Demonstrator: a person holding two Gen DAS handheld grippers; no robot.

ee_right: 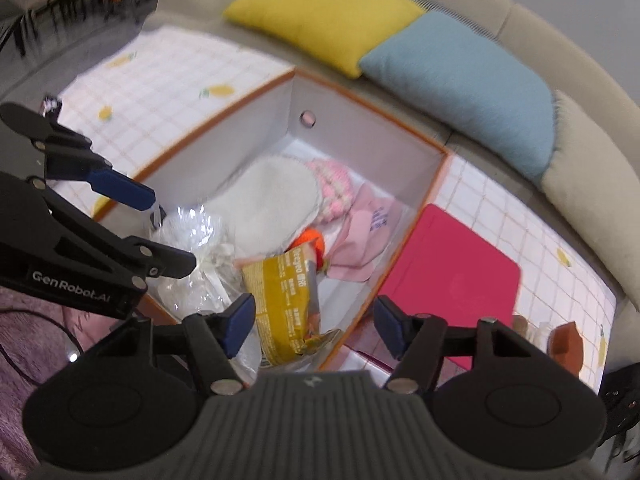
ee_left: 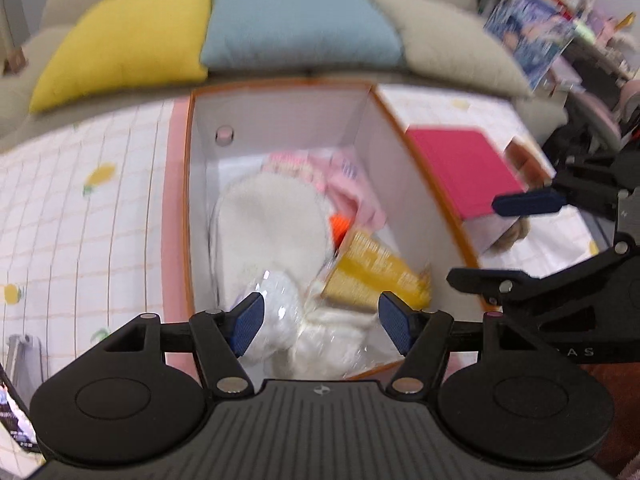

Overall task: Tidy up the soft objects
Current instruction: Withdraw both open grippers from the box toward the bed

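Note:
A white box with an orange rim (ee_left: 280, 86) (ee_right: 360, 128) stands open on a lemon-print checked cloth. Inside lie a white fluffy pad (ee_left: 272, 224) (ee_right: 272, 196), a pink knitted piece (ee_right: 332, 184), a pink cloth (ee_right: 368, 232), a small orange item (ee_right: 312, 240), a yellow packet (ee_left: 376, 268) (ee_right: 284, 292) and a white soft item in clear plastic (ee_left: 280, 304) (ee_right: 196, 248). My left gripper (ee_left: 320, 320) (ee_right: 174, 230) hangs open over the wrapped item at the box's near end, holding nothing. My right gripper (ee_right: 312, 320) (ee_left: 476, 240) is open and empty above the yellow packet and the box's right wall.
A magenta-topped box (ee_left: 460, 164) (ee_right: 452, 276) sits just right of the white box. Yellow (ee_left: 124, 40), blue (ee_left: 300, 24) and beige (ee_left: 448, 48) cushions line the sofa back behind. Purple fabric (ee_right: 24, 320) lies at the near left.

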